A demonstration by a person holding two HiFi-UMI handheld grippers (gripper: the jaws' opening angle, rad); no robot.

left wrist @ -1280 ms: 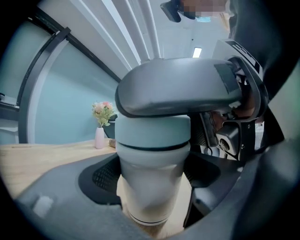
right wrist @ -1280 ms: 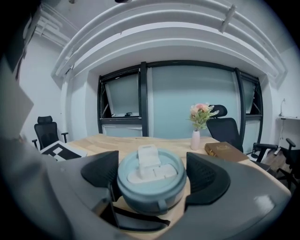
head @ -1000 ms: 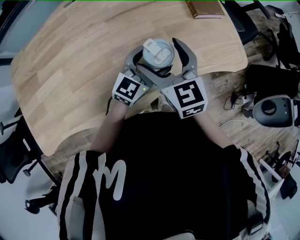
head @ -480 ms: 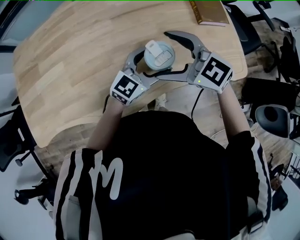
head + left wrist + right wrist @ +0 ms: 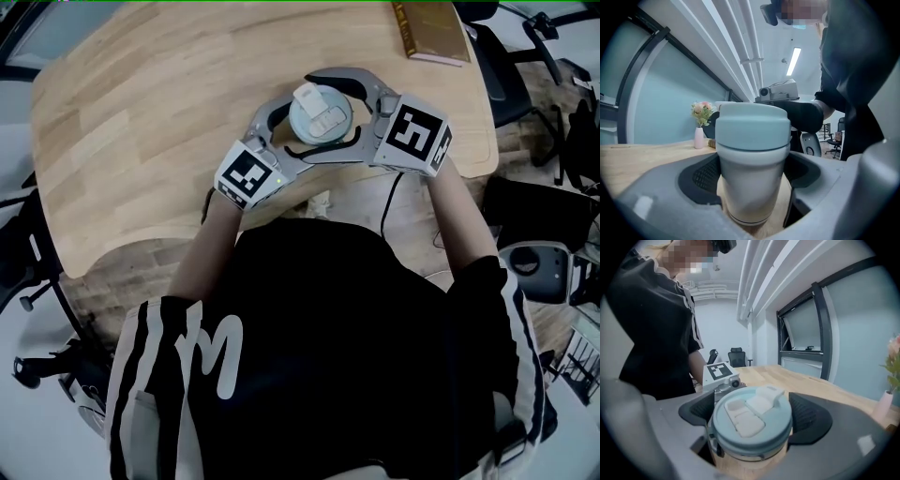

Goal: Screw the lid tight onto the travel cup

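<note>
The white travel cup stands near the front edge of the wooden table, with its pale blue lid on top. My left gripper comes in from the lower left and is shut on the cup's body, a pad against each side. From the right, my right gripper reaches higher up and is shut on the lid, whose white flip tab faces up. In the head view both pairs of fingers ring the cup, the right gripper's fingers arching over its far side.
A book lies at the table's far right edge. A vase of flowers stands further back on the table. Office chairs and a cable are on the floor to the right.
My right gripper swung from below the cup round to its right side, opened wide on the way, and has now closed round the lid. The left gripper kept its hold on the cup.
</note>
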